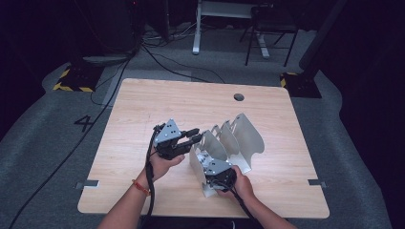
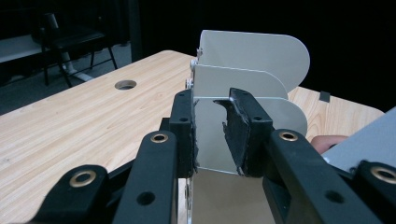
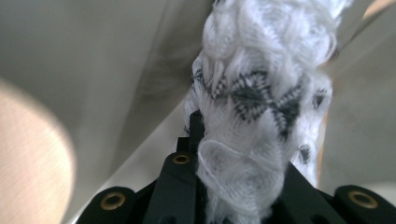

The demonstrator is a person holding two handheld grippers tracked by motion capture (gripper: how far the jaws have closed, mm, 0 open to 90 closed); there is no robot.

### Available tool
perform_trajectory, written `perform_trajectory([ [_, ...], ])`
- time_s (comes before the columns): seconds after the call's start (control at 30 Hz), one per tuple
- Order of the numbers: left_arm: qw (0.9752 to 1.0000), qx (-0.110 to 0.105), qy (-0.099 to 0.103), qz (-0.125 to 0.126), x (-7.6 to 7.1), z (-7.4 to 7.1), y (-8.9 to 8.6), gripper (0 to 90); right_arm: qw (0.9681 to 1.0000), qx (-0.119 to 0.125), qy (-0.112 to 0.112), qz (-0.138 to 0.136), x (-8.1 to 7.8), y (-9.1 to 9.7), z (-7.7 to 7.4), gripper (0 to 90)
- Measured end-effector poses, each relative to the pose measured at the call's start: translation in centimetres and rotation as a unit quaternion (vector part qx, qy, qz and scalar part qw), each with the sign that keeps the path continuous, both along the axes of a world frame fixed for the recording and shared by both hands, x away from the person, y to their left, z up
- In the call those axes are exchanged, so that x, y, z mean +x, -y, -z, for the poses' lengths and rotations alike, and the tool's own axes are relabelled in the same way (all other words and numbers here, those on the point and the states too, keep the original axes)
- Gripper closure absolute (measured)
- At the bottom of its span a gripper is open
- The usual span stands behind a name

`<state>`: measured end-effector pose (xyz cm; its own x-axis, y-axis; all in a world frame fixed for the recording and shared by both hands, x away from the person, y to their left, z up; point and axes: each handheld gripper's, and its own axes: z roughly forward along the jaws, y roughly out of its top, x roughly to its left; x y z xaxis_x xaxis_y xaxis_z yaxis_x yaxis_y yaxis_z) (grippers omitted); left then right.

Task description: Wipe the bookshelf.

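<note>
Right gripper [image 1: 210,168] pinched a white knitted cloth [image 3: 261,107], low between the plates of the metal rack [image 1: 239,138]. Left gripper [image 1: 197,136] held one rack plate [image 2: 212,140] between its jaws; whether the pads pressed it could not be told.

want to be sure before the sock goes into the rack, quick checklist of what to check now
1. Right gripper shut on the sock: ok.
2. Sock over a slot of the metal rack, grey dividers on both sides of it: ok.
3. Left gripper steadying the rack: not ok, a divider edge stands between its jaws but the pads do not press it.
4. Rack upright on the table: ok.
5. Chosen slot empty below the sock: cannot tell, the sock hides it.
</note>
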<state>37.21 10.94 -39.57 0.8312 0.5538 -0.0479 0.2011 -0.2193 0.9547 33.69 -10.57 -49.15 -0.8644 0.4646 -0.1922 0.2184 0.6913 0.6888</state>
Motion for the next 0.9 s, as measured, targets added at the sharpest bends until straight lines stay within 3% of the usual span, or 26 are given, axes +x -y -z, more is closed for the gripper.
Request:
perform_trajectory([
  [0.13,1.0,0.003,0.001,-0.003,-0.1,0.0,0.0,72.6,0.9995,-0.013,-0.021,-0.02,-1.1,1.3,-0.4,83.4],
  [0.2,1.0,0.004,0.002,-0.006,-0.1,0.0,0.0,72.6,0.9993,-0.024,-0.021,-0.022,-1.5,1.9,-0.5,83.5],
  [0.37,1.0,0.004,0.002,-0.007,-0.1,0.0,0.1,72.7,0.9991,-0.037,0.007,0.018,-1.2,3.0,-0.4,83.3],
  [0.47,1.0,0.003,0.002,-0.008,-0.1,0.0,0.1,72.7,0.9984,-0.022,0.016,0.049,-0.1,2.7,-0.1,83.3],
  [0.57,1.0,0.003,0.002,-0.008,-0.1,0.0,0.1,72.7,0.9982,-0.008,0.024,0.055,0.3,1.8,0.2,83.3],
  [0.67,1.0,0.002,0.001,-0.008,-0.1,0.0,0.1,72.7,0.9996,-0.003,0.019,0.021,-0.3,1.1,0.2,83.3],
  [0.83,1.0,0.004,0.002,-0.008,-0.2,-0.1,0.1,72.7,0.9991,-0.025,0.002,-0.035,-1.8,1.2,-0.2,83.3],
  [0.9,0.9999,0.005,0.002,-0.009,-0.2,-0.1,0.1,72.7,0.9991,-0.034,0.007,-0.023,-2.0,1.7,-0.3,83.3],
])
